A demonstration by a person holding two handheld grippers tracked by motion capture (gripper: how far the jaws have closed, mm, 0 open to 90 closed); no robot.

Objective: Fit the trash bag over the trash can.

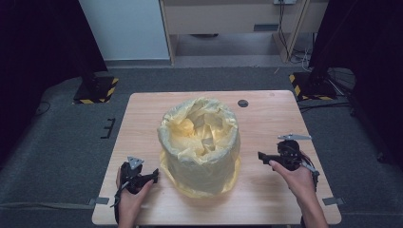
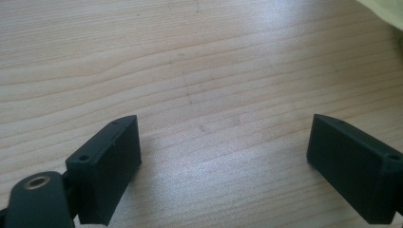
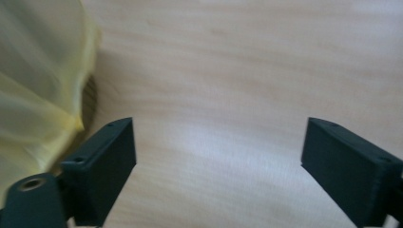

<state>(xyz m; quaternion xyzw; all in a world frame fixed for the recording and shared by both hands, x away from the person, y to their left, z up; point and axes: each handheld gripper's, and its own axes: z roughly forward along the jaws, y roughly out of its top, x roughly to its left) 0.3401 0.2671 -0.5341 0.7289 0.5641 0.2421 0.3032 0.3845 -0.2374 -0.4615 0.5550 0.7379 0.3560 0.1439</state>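
A bin lined with a yellow plastic bag [image 1: 199, 142] stands in the middle of the wooden table [image 1: 271, 109]; the bag's rim is folded over the top and its hem spreads on the wood. My left gripper [image 1: 154, 176] rests low at the bag's front left, jaws wide apart over bare wood [image 2: 223, 147]. My right gripper [image 1: 262, 156] is held at the bag's right side, pointing toward it, open with nothing between its jaws [image 3: 218, 161]. The yellow bag [image 3: 38, 85] shows at the left edge of the right gripper view.
A small dark round cap [image 1: 243, 103] sits in the table near its far edge. Black stands with yellow-striped bases [image 1: 97, 90] flank the table on the grey floor. A wooden desk [image 1: 228, 23] is behind.
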